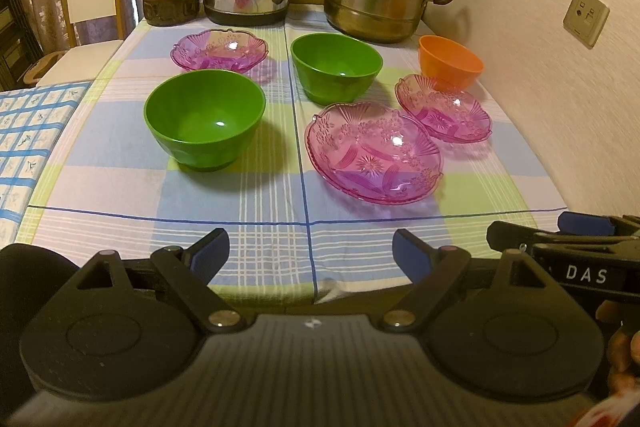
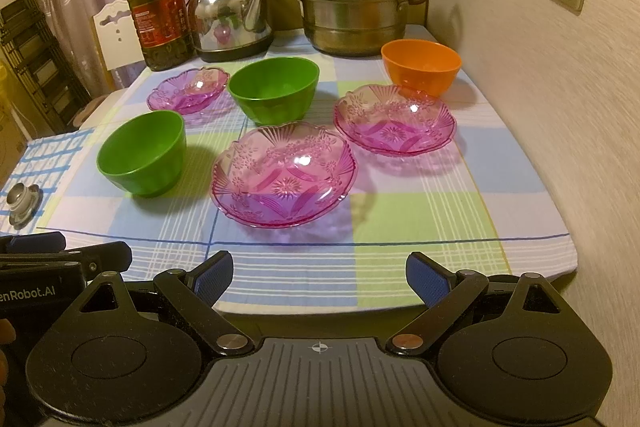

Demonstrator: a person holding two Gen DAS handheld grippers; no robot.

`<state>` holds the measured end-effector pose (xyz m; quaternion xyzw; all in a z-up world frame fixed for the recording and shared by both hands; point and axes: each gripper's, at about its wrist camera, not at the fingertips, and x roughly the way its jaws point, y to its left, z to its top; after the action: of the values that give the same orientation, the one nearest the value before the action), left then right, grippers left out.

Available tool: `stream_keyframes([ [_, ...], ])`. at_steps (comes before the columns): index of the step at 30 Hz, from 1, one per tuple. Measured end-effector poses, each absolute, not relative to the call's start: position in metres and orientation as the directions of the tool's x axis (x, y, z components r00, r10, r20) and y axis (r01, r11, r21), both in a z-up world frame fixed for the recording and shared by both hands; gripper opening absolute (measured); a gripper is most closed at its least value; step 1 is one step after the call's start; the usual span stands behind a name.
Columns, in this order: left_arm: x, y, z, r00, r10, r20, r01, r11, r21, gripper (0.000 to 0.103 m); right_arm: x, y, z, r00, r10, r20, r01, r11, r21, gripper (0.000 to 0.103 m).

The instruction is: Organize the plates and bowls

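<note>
Both your grippers sit side by side at the near edge, fingers spread and empty.

Your left gripper point(image 1: 311, 253) points straight ahead, its blue pads point(image 1: 206, 254) wide apart with nothing between them. Your right gripper point(image 2: 319, 277) is level with it, just beside it on the right, fingers parted the same way. A fingertip of your right hand point(image 1: 622, 343) shows at the handle.

Readable lettering on the two devices

White letters "DAS" stand on the black body of the right hand-held gripper point(image 1: 592, 259); "enRobot.AI", cut off at the frame edge, stands on the left hand-held gripper point(image 2: 40, 283). The oil bottle point(image 2: 160, 15) label is too blurred to read.
</note>
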<state>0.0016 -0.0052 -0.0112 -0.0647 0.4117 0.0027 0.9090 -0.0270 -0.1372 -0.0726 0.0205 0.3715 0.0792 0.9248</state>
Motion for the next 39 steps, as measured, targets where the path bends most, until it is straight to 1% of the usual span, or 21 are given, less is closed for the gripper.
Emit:
stream_keyframes([
  [39, 0.0038, -0.0108, -0.0107, 0.658, -0.057, -0.751, -0.049, 0.992, -0.118, 0.087, -0.0261, -0.1413, -0.0687, 0.715, 0.163, -0.679, -0.126, 0.987, 0.104, 0.093],
])
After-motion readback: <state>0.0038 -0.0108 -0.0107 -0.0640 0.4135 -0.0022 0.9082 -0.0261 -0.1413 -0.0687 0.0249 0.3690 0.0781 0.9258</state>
